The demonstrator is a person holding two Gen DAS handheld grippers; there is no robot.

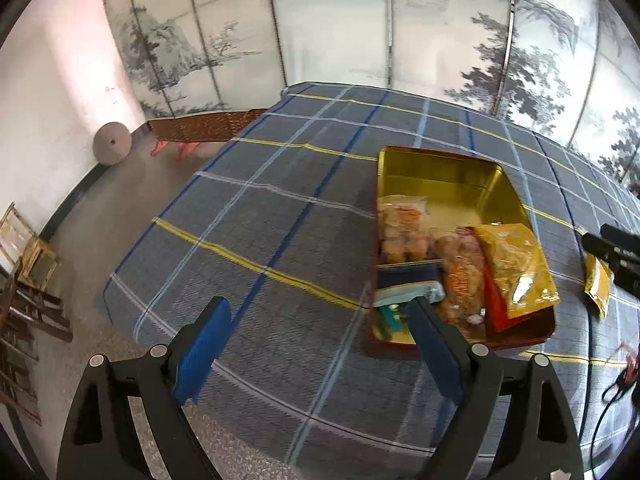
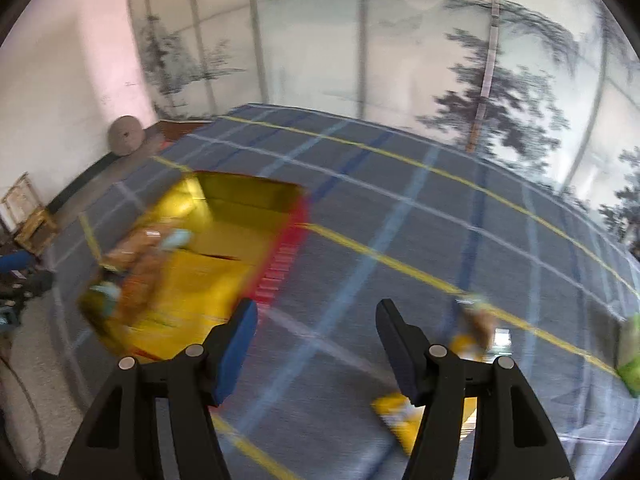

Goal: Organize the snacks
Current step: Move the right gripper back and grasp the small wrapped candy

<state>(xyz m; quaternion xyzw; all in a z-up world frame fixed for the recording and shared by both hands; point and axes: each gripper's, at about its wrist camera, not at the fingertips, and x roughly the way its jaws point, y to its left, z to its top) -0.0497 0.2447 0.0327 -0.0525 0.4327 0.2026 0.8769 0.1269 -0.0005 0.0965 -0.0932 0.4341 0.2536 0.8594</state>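
Both claws — left gripper (image 1: 320, 344) and right gripper (image 2: 316, 342) — gape empty; my gold-lined red rectangular tin (image 1: 440, 168) holds snack packets (image 1: 514, 268).

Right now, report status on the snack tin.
Both grippers, left and right, open, empty. Tin part filled. Yellow packet loose on cloth. Path clear.

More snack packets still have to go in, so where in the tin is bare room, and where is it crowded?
The tin is bare along its far end, between the far wall and the clear cookie bag. The near half is crowded: the yellow packet, another clear bag and a teal packet. The plaid cloth to its left lies bare.
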